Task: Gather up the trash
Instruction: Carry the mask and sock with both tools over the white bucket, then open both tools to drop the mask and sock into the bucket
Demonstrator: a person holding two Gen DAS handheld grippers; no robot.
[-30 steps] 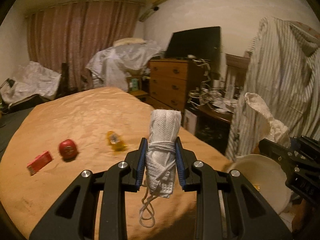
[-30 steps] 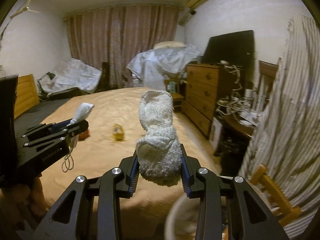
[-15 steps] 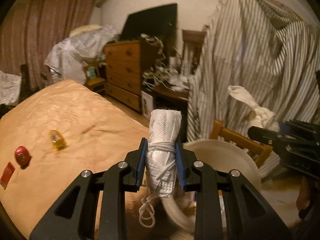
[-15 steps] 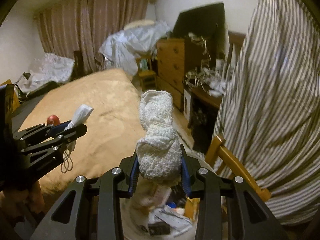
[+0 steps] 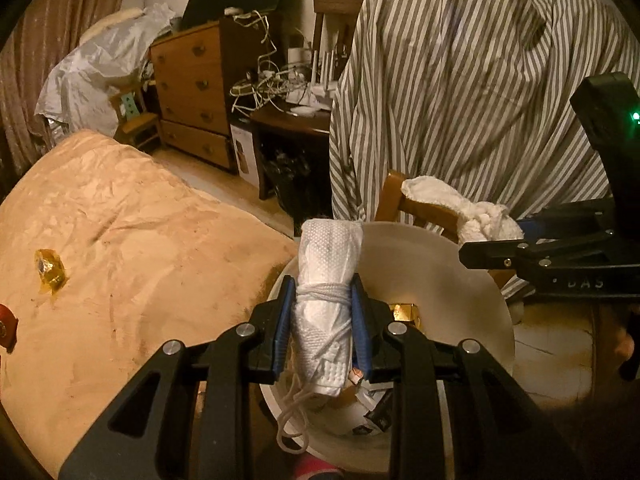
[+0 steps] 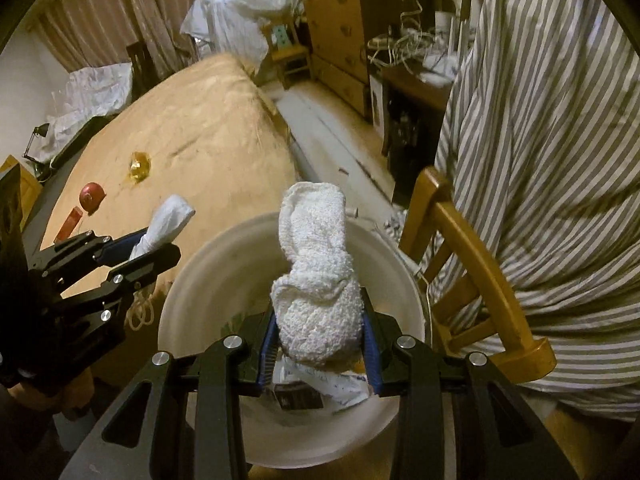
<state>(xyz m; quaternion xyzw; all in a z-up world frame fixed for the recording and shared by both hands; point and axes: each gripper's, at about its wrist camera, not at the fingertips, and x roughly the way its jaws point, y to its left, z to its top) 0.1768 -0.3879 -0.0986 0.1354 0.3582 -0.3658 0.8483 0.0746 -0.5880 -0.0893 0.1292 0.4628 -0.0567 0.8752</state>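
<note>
Left gripper (image 5: 324, 320) is clamped on a rolled white face mask (image 5: 326, 280), ear loops wound around the roll and a loose loop dangling below the jaws. Right gripper (image 6: 318, 344) is clamped on a knotted white towel rag (image 6: 316, 280), the free end sticking up past the fingertips.

Both grippers point steeply down over the white bin (image 6: 192, 280). Bin mouth sits directly under and ahead of each set of jaws. Inside the bin, below the right gripper: crumpled paper (image 6: 340, 388) and a small dark box (image 6: 298, 398). From the left wrist view a gold wrapper (image 5: 406, 314) lies in the bin just right of the left gripper's fingertips.

Right gripper shows in the left view off to the right side, rag (image 5: 480, 224) hanging over the bin's far rim. Left gripper shows in the right view to the left of the bin, mask (image 6: 168, 220) tip just over the near-left rim.

Left of both grippers: tan bedspread (image 6: 180, 128) with items on it, namely a yellow wrapper (image 6: 139, 165), a red round item (image 6: 91, 196) and a red packet (image 6: 70, 222), all well apart from the bin. To the right of the right gripper, a wooden chair (image 6: 472, 260) draped with striped cloth (image 6: 540, 120), touching the bin's side or just beside it, can't tell which.
</note>
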